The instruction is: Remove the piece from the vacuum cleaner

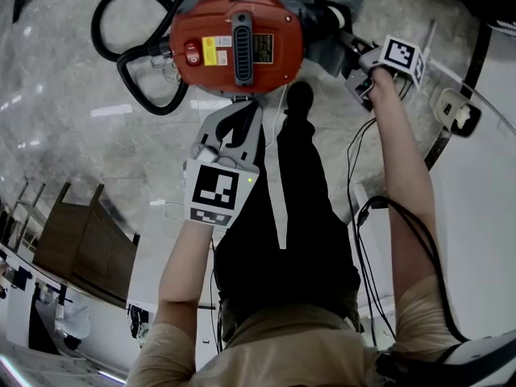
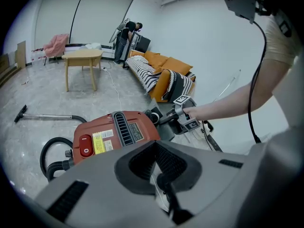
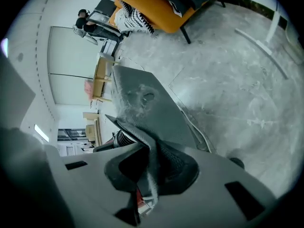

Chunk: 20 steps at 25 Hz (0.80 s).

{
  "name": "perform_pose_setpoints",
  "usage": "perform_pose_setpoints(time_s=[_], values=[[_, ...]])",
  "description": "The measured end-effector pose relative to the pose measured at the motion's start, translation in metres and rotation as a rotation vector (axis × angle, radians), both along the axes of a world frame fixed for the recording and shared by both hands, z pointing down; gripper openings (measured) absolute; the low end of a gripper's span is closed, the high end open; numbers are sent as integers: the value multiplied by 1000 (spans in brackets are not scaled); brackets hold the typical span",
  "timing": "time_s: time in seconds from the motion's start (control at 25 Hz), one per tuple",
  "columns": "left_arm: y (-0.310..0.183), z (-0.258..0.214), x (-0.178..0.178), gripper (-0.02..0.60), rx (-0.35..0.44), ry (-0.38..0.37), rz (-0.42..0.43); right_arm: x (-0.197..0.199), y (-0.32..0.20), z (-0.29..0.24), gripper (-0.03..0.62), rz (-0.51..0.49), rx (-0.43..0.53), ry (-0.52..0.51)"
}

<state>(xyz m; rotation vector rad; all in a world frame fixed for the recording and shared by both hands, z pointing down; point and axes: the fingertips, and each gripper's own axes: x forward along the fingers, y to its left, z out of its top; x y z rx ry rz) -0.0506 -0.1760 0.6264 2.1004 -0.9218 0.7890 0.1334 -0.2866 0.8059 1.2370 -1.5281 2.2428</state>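
Nearest the person, at the centre of the head view, the left gripper hangs over the floor just below the vacuum cleaner. Its jaws are pressed together on nothing, and they touch neither the red body nor the piece. Further out, at the upper right of that view, the right gripper is clamped on the edge of the piece, a flat, dusty grey panel. The panel lies against the right side of the red body, and its thin rim runs between the pads. The pictures do not show whether it has come free, but it looks close against the machine, so the step in hand seems to be the pull itself. The next move probably calls for a firm pinch and a steady draw to the right of the frame, away from the body. The idle left gripper could brace the casing so the machine does not roll. The black hose curls at the far upper left, clear of the work.
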Motion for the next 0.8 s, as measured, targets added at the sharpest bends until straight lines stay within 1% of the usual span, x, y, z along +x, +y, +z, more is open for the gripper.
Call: perform_pose_setpoints(time_s=[0.04,0.08,0.12,0.16,0.28,0.32,0.36,0.48,0.6,0.64,0.72,0.8], values=[[0,0,0,3,0,-1,-1,0,0,0,38,-6,-2,-4],[0,0,0,3,0,-2,-1,0,0,0,38,-34,7,12],[-1,-1,1,3,0,-1,-2,1,0,0,38,-97,31,55],[-1,-1,1,3,0,0,-2,1,-1,-1,37,-201,74,131],[0,1,4,3,0,2,2,-1,-1,-3,29,-645,262,452],[1,1,4,3,-1,1,2,-1,-1,-3,26,-762,316,535],[1,2,4,3,-2,0,2,-1,-1,-2,26,-835,356,588],[1,3,5,3,-5,-2,3,2,-1,-1,26,-929,416,676],[1,4,4,3,-8,-5,4,6,0,1,26,-1056,472,795],[0,4,4,3,-9,-5,3,7,0,1,26,-1081,488,822],[-1,5,5,3,-10,-5,3,9,-2,1,26,-1105,507,858],[-1,5,6,3,-11,-5,4,10,-4,2,26,-1110,516,871]])
